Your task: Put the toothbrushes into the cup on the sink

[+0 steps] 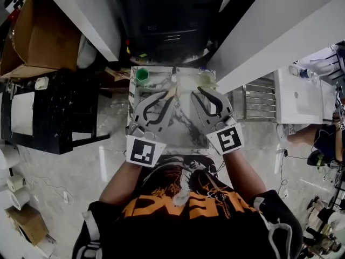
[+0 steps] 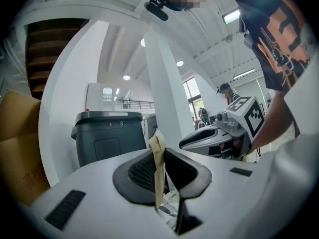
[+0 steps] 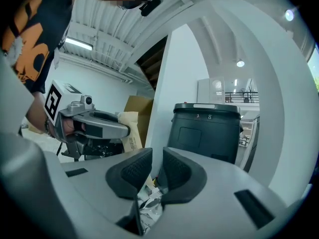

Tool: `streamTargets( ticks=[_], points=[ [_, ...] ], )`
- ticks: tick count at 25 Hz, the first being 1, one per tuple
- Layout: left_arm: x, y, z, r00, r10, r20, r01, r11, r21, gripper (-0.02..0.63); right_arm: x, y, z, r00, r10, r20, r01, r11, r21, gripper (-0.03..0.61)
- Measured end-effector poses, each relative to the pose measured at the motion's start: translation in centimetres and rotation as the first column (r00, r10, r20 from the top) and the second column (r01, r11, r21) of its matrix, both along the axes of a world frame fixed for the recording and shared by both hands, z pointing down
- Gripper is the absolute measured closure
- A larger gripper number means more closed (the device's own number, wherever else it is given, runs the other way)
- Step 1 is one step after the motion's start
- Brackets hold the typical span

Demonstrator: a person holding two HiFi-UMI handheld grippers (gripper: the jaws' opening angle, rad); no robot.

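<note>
My left gripper (image 1: 171, 95) hovers over the marble sink top (image 1: 186, 128), shut on a tan paper-wrapped toothbrush (image 1: 172, 91). In the left gripper view the wrapper (image 2: 158, 148) stands upright, pinched between the dark pads. My right gripper (image 1: 201, 92) is level with it to the right. In the right gripper view its jaws (image 3: 157, 166) stand a narrow gap apart with nothing between them. The left gripper (image 3: 99, 126) and its wrapper (image 3: 128, 131) show there at the left. A green cup (image 1: 142, 75) stands at the sink top's far left corner.
A dark bin (image 1: 167, 26) stands just beyond the sink top, between two white pillars (image 1: 269, 31). A cardboard box (image 1: 40, 31) and a black rack (image 1: 54, 112) are at the left. Crumpled clear wrapping (image 3: 148, 203) lies below the right jaws.
</note>
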State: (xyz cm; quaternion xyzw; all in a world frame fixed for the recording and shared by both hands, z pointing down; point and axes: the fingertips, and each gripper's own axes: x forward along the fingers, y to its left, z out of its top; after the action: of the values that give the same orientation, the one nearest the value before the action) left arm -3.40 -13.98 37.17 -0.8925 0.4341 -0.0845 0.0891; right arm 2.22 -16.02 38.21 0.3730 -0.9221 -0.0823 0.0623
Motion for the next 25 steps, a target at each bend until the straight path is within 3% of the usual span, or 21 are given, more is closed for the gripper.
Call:
streamTargets(
  ticks=[5, 16, 20, 25],
  points=[
    [-1.7, 0.0, 0.3, 1.0, -0.023, -0.003, 0.023, 1.0, -0.004, 0.54, -1.6, 0.0, 0.1, 1.0, -0.011, 0.016, 0.011, 1.0, -0.018, 0.565],
    [-8.3, -2.9, 1.7, 0.991, -0.133, -0.012, 0.133, 0.991, 0.021, 0.54, -5.1, 0.0, 0.0, 0.999, -0.039, 0.013, 0.04, 0.998, -0.042, 0.565],
    [-11.5, -4.7, 3.9, 0.976, -0.214, -0.031, 0.213, 0.977, -0.019, 0.54, -6.3, 0.1, -0.1, 0.999, -0.045, 0.027, 0.047, 0.997, -0.06, 0.565],
    [-12.7, -6.6, 5.8, 0.971, -0.237, -0.017, 0.236, 0.971, -0.037, 0.54, -7.7, 0.6, 0.4, 0.998, -0.061, 0.034, 0.064, 0.994, -0.084, 0.565]
  ],
)
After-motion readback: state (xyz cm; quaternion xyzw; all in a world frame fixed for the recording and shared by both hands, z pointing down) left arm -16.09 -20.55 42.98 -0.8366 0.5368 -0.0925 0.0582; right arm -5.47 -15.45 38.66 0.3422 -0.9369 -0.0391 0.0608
